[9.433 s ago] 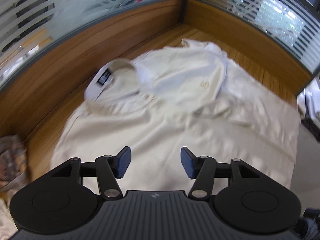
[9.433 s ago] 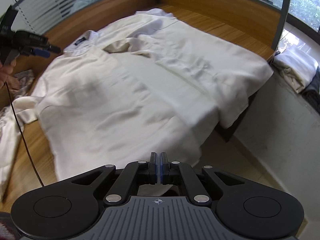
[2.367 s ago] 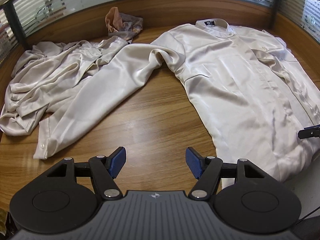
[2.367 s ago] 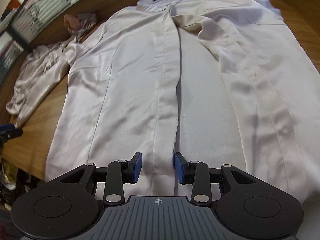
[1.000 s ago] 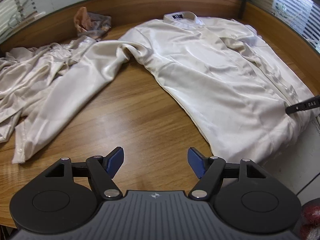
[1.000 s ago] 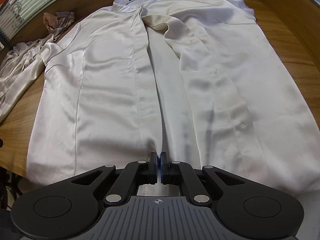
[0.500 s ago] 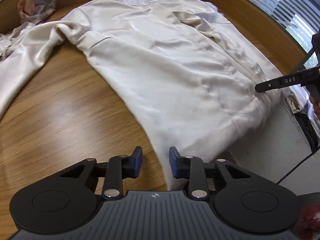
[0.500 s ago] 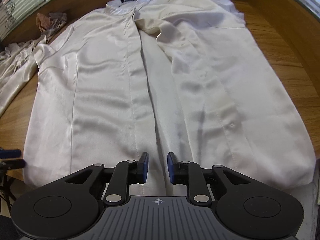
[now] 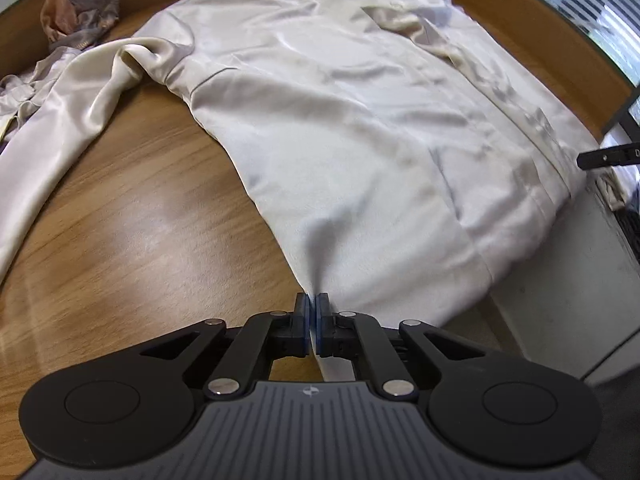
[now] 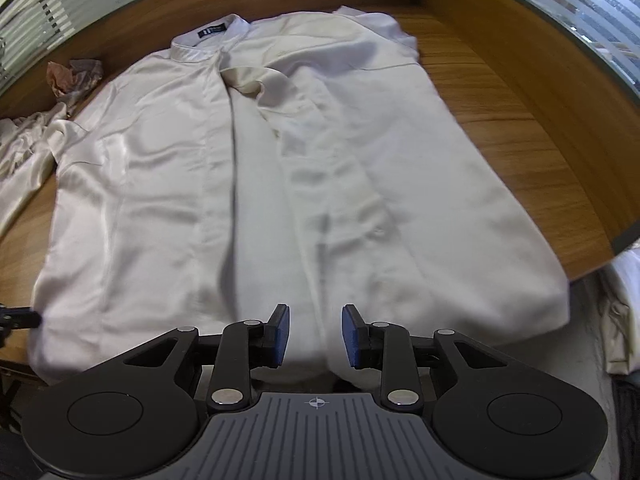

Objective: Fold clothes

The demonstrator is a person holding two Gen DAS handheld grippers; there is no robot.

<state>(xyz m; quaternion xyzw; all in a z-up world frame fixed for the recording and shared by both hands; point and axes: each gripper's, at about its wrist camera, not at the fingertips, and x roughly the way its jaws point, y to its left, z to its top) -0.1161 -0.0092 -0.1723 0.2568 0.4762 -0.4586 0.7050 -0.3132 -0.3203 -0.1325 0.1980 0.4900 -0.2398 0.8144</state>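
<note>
The left gripper is clenched on the shirt's hem corner, low in the frame's centre; the right gripper hangs released over the hem's middle. The satiny cream shirt lies flat on the wooden table, one sleeve folded across its front. Judging by this, a side fold is in hand; next, carry that corner inward.

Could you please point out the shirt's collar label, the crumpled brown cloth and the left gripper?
collar label [image 10: 212,31], right wrist view, middle.
crumpled brown cloth [image 9: 76,18], left wrist view, centre.
left gripper [image 9: 311,312], left wrist view, between fingertips.
</note>
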